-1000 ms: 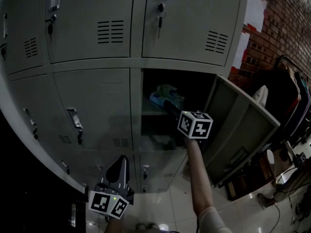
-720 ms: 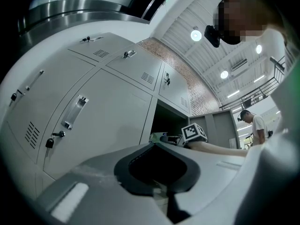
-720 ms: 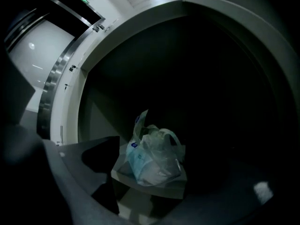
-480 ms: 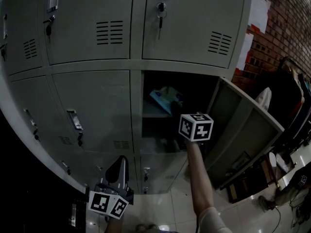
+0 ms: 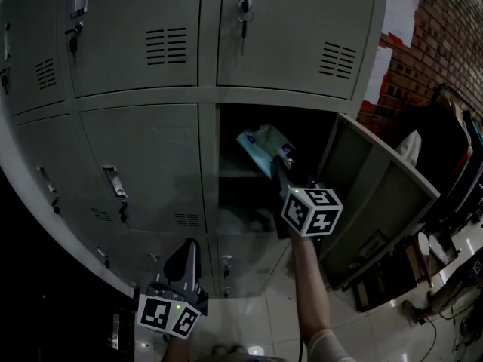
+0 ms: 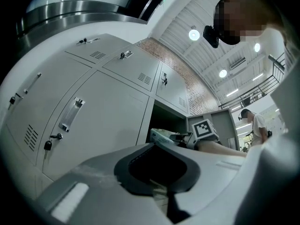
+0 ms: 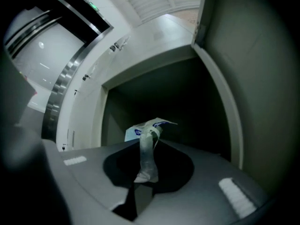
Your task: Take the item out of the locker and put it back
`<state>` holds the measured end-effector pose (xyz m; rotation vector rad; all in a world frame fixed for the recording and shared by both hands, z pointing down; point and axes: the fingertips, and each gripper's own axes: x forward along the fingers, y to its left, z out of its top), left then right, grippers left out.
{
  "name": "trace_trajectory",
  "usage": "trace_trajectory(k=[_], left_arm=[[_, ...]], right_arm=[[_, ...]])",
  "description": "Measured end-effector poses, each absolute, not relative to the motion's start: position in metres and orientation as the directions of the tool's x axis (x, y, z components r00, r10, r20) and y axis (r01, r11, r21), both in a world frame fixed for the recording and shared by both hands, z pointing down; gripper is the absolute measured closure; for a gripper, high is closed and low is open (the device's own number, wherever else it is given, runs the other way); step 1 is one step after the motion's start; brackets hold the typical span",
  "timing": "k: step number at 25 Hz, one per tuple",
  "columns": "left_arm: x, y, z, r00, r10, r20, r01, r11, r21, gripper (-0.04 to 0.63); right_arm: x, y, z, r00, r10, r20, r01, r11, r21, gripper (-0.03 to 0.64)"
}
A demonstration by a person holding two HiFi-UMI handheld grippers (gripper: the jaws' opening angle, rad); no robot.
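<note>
**Right gripper (image 5: 281, 164) pinching packet (image 5: 264, 145) at locker mouth**

Its jaws have just been closing and now clamp the packet's thin end flap. The blue-and-white packet sits tilted inside the open compartment (image 5: 226, 202), above the inner shelf (image 5: 235, 175); can't tell if it touches the shelf. Door (image 5: 370, 194) is swung out to the right. Left gripper (image 5: 186, 261) hangs low in front of the lower lockers, jaws together, nothing between them.
</note>
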<state>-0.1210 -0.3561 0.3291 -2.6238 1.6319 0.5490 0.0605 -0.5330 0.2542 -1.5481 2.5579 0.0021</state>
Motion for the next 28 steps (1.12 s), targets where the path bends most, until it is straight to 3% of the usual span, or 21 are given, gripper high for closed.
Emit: trace_trajectory(k=[11, 28], left_arm=[[-0.124, -0.339, 0.329, 0.392, -0.875, -0.284, -0.884, -0.444, 0.147, 0.591], [-0.115, -0.333, 0.339, 0.418, -0.869, -0.266, -0.871, -0.467, 0.155, 0.591]], right_arm=[[0.04, -0.37, 0.279, -0.495, -0.813, -0.308, -0.823, 0.552, -0.136, 0.578], [0.048, -0.328, 0.31, -0.478, -0.831, -0.283, -0.805, 0.544, -0.238, 0.577]])
